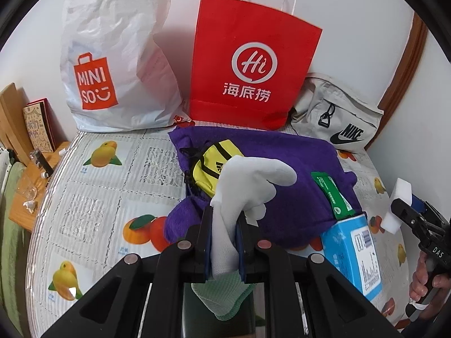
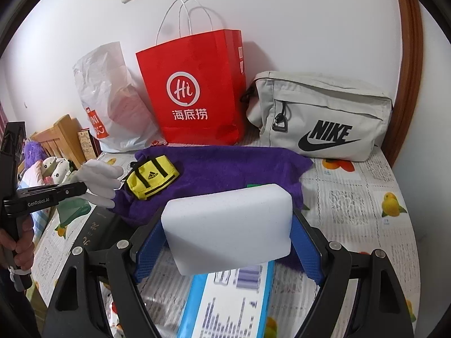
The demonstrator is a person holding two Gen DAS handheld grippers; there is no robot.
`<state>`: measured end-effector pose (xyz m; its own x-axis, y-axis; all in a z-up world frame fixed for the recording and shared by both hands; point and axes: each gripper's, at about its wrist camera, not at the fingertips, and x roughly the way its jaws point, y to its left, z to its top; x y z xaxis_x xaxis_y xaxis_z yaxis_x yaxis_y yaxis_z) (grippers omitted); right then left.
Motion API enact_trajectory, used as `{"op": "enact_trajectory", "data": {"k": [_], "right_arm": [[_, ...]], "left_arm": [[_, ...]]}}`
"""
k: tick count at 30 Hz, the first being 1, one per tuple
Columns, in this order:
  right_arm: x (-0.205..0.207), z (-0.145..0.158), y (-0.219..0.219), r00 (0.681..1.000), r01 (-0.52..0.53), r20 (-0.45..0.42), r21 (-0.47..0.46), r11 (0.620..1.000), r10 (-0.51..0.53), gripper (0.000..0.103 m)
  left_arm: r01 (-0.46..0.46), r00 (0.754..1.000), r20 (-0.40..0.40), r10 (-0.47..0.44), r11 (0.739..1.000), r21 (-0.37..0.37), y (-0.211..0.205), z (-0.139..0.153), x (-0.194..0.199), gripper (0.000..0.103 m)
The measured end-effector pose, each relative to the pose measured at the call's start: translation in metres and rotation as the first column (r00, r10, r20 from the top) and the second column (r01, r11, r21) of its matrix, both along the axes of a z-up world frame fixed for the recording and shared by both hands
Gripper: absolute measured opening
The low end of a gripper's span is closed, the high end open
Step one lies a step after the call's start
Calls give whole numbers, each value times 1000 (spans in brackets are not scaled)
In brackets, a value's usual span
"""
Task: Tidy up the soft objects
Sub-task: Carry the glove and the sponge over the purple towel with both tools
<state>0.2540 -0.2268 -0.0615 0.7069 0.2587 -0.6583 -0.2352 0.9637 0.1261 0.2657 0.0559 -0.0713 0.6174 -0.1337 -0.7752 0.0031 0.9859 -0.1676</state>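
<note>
In the left wrist view my left gripper [image 1: 225,236] is shut on a white glove [image 1: 251,186], whose fingers stick up over the purple towel [image 1: 296,205]. A small yellow bag [image 1: 211,169] and a green packet [image 1: 331,195] lie on that towel. My right gripper [image 2: 228,245] is shut on a white sponge block [image 2: 228,222] above a blue box [image 2: 231,304]. From the right wrist view the left gripper [image 2: 80,189] with the glove [image 2: 101,180] is at the left, beside the yellow bag [image 2: 152,176] on the towel [image 2: 234,166]. The right gripper [image 1: 394,211] and sponge [image 1: 401,194] show at the right edge.
Against the wall stand a white plastic bag [image 1: 118,56], a red paper bag [image 1: 253,64] and a grey pouch [image 1: 338,112]. A green cloth [image 1: 225,298] lies under my left gripper. The blue box [image 1: 355,256] sits by the towel. A wooden bedside shelf [image 1: 31,186] is at the left.
</note>
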Motion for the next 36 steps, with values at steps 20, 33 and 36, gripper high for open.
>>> {"op": "enact_trajectory", "data": {"k": [20,33,36], "right_arm": [[76,-44,31,991,-97,-97,-47,994,92,82],[104,-74,46,976,-125,-188,-78,989,108,82],[110,-83,51,967,-137,-227,-93,986,113,82]], "left_arm": [[58,994,-89,-59,998,-17,-9,-44,59,14],[116,983,-141,-119,993,-29,-25,-73,80,14],[114,983,-143,-118,993,-36,-22,-75,81,15]]}}
